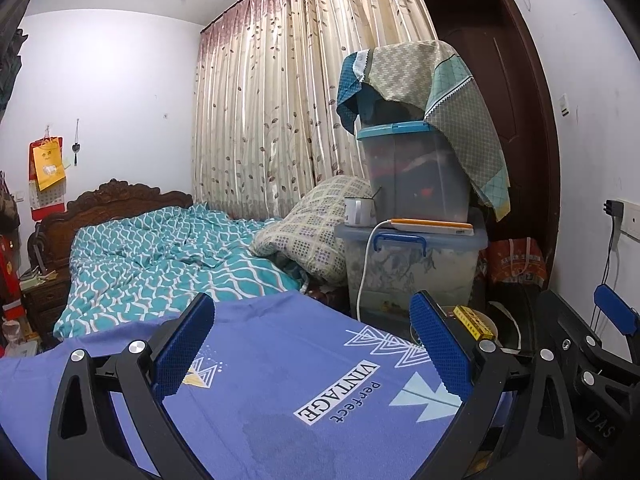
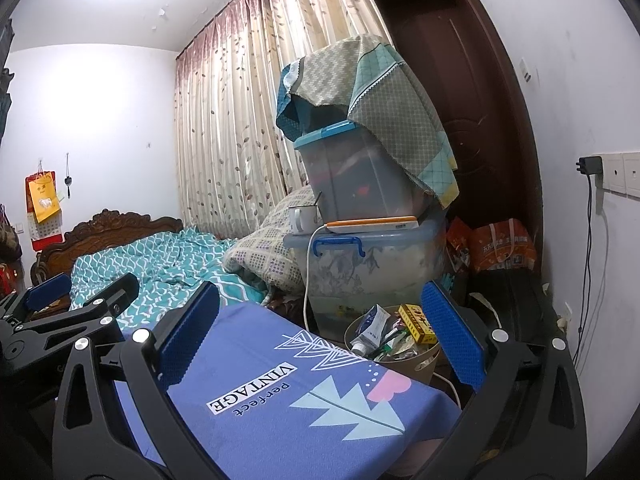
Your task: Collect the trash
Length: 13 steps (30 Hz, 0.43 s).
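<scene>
A tan waste bin (image 2: 416, 364) stands on the floor past the far right corner of a table under a purple cloth (image 2: 280, 400). It holds trash: a white tube (image 2: 370, 330), a yellow box (image 2: 418, 324) and wrappers. In the left wrist view only the bin's rim and the yellow box (image 1: 474, 322) show. My left gripper (image 1: 312, 344) is open and empty above the cloth. My right gripper (image 2: 320, 332) is open and empty above the cloth, its right finger (image 2: 452, 340) close beside the bin. Each gripper shows at the edge of the other's view.
Stacked clear storage boxes (image 2: 372, 248) with a mug (image 2: 302, 220), an orange-edged device (image 2: 376, 225) and a white cable stand behind the bin. A bed with a teal quilt (image 1: 160, 256) lies to the left. A dark door (image 2: 460, 100) and orange bags (image 2: 500, 246) are to the right.
</scene>
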Motion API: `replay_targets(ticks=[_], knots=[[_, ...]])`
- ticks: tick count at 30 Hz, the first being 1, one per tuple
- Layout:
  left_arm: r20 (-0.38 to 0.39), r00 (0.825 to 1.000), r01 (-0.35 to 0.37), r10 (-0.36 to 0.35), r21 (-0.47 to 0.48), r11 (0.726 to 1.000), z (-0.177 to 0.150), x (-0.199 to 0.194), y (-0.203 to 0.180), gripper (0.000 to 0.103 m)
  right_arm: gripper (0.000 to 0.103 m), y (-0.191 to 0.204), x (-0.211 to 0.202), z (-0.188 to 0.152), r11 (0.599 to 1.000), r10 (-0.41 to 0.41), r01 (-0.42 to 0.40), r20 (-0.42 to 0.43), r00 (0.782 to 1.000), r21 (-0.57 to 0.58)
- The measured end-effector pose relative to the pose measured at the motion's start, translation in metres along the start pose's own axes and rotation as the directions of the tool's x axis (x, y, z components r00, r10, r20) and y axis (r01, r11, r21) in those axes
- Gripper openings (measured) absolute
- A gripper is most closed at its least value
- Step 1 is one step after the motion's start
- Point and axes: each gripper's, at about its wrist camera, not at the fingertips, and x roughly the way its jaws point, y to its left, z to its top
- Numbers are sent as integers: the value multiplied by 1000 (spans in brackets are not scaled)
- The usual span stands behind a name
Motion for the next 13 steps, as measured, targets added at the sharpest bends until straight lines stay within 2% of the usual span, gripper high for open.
replay_targets(ticks=[13], knots=[[-19, 1000, 5, -5, 4, 1000, -2, 3, -3, 94, 100, 0, 0, -5, 1000, 8, -8, -2, 1000, 4]])
